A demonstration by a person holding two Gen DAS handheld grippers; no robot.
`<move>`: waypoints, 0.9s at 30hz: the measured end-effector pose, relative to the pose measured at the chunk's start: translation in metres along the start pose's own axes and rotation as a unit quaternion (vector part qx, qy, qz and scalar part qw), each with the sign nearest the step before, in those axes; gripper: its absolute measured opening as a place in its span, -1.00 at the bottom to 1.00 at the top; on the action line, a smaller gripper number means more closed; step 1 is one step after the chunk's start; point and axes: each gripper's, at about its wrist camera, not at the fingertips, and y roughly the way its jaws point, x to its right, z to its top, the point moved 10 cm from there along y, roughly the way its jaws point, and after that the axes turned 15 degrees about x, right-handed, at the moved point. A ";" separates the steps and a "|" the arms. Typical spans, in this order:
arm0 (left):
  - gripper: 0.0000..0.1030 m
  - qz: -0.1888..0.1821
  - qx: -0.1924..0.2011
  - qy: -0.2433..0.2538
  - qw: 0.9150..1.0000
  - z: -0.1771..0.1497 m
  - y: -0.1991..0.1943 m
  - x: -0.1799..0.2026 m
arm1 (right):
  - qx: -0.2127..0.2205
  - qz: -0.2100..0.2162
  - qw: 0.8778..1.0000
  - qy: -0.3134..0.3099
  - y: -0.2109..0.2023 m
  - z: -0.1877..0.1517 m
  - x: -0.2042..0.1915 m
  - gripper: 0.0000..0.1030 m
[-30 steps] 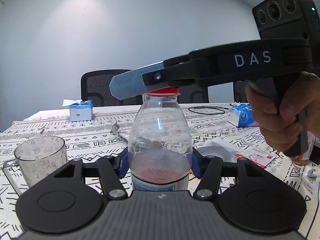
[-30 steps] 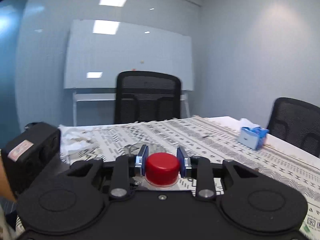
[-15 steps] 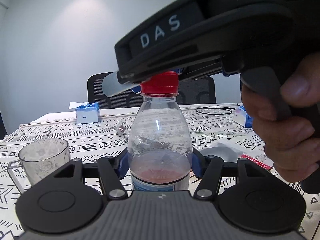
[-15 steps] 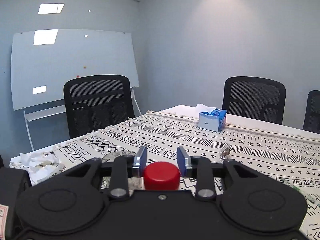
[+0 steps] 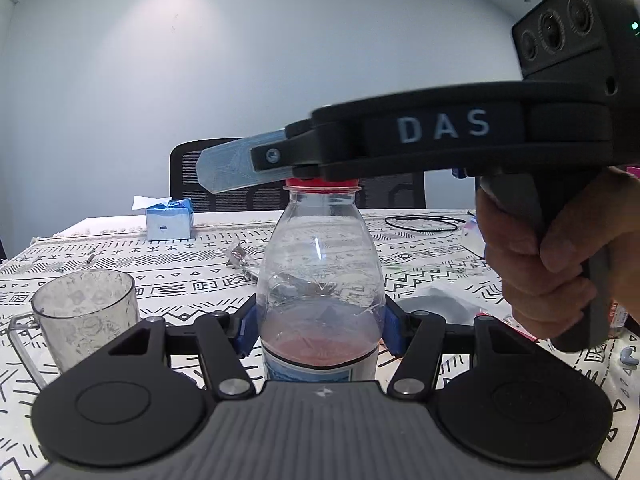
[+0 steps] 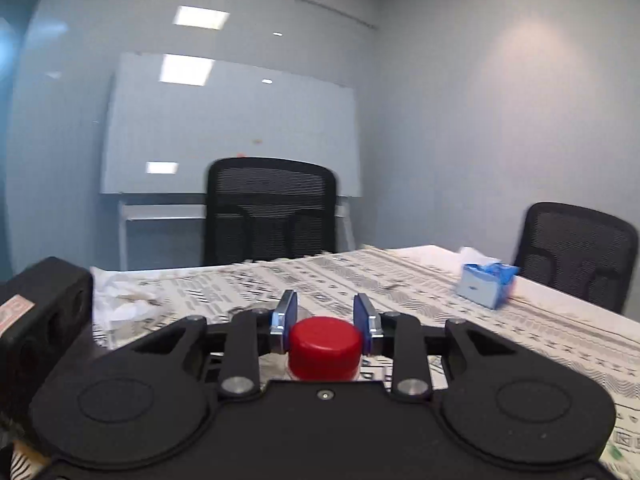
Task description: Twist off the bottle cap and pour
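Observation:
A clear plastic bottle (image 5: 320, 264) with a little pink liquid stands upright on the patterned tablecloth. My left gripper (image 5: 320, 320) is shut on its lower body, blue pads on both sides. Its red cap (image 6: 325, 345) sits on the neck; in the left wrist view only the cap's lower edge (image 5: 322, 182) shows under my right gripper. My right gripper (image 6: 325, 318) comes in from the right at cap height, its pads closed against the cap's two sides. An empty clear measuring cup (image 5: 86, 314) stands left of the bottle.
A blue tissue box (image 5: 168, 222) sits at the far left of the table, also in the right wrist view (image 6: 486, 284). A black cable loop (image 5: 424, 222), a foil wrapper (image 5: 238, 258) and papers (image 5: 444, 302) lie behind the bottle. Black chairs stand around the table.
My right gripper swung back round the cap to its angle of a second ago. Its pads, apart from the cap half a second ago, are closed on it again. The left gripper and bottle stayed put.

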 end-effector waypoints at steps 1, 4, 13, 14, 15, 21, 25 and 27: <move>0.08 0.002 0.000 0.000 1.000 0.000 0.000 0.000 | -0.003 0.011 1.000 0.003 0.001 0.001 0.002 -0.37; 0.09 0.013 0.002 -0.001 1.000 0.001 0.001 -0.001 | -0.014 -0.021 0.999 0.026 0.002 0.003 0.003 -0.35; 0.10 0.037 0.007 0.010 0.999 0.002 -0.001 -0.006 | -0.003 -0.156 0.987 0.039 0.009 -0.004 -0.002 -0.35; 0.10 0.036 0.007 0.011 0.999 0.002 -0.001 -0.005 | -0.001 -0.159 0.986 0.040 0.009 -0.005 -0.001 -0.35; 0.09 0.034 0.007 0.013 0.999 0.002 0.000 -0.006 | 0.001 -0.158 0.987 0.036 0.008 -0.006 -0.002 -0.36; 0.08 0.022 0.007 -0.003 1.000 0.002 0.004 -0.011 | 0.014 -0.110 0.994 0.019 0.008 -0.008 0.000 -0.36; 0.07 0.016 0.009 -0.003 1.000 0.000 0.003 -0.008 | 0.020 -0.044 0.999 0.020 0.006 -0.008 0.001 -0.36; 0.07 0.014 0.011 -0.001 1.000 0.000 0.005 -0.008 | 0.025 -0.015 0.999 0.026 0.004 -0.007 0.005 -0.36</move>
